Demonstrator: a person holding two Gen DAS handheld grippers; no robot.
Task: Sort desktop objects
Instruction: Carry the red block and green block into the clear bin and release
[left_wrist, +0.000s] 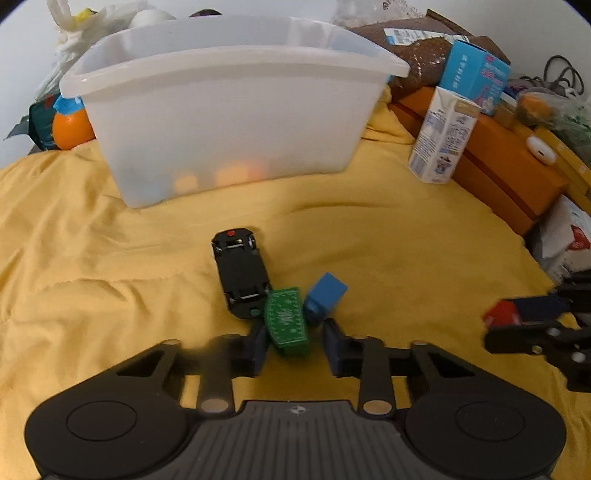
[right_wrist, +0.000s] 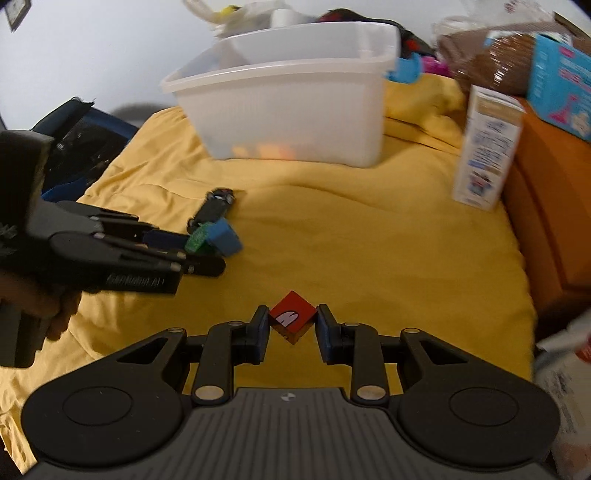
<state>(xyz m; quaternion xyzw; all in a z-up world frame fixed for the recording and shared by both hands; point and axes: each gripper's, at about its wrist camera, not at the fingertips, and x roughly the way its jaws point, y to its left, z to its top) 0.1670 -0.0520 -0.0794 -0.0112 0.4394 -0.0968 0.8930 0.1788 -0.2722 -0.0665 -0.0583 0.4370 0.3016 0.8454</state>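
Observation:
A green patterned block (left_wrist: 288, 322) lies on the yellow cloth between the open fingers of my left gripper (left_wrist: 295, 345), touching neither pad clearly. A blue block (left_wrist: 325, 297) and an overturned black toy car (left_wrist: 242, 273) lie just beyond it. In the right wrist view my right gripper (right_wrist: 291, 328) has its pads on both sides of a red cube (right_wrist: 293, 320) with a white mark; a small gap shows on each side. The same view shows the left gripper (right_wrist: 184, 251) at the green block (right_wrist: 196, 238), blue block (right_wrist: 224, 237) and car (right_wrist: 214, 207).
A translucent white bin (left_wrist: 229, 122) with several orange and blue items inside stands at the back; it also shows in the right wrist view (right_wrist: 291, 110). A milk carton (left_wrist: 441, 138), orange boxes (left_wrist: 498, 162) and a blue box (left_wrist: 474, 74) line the right side.

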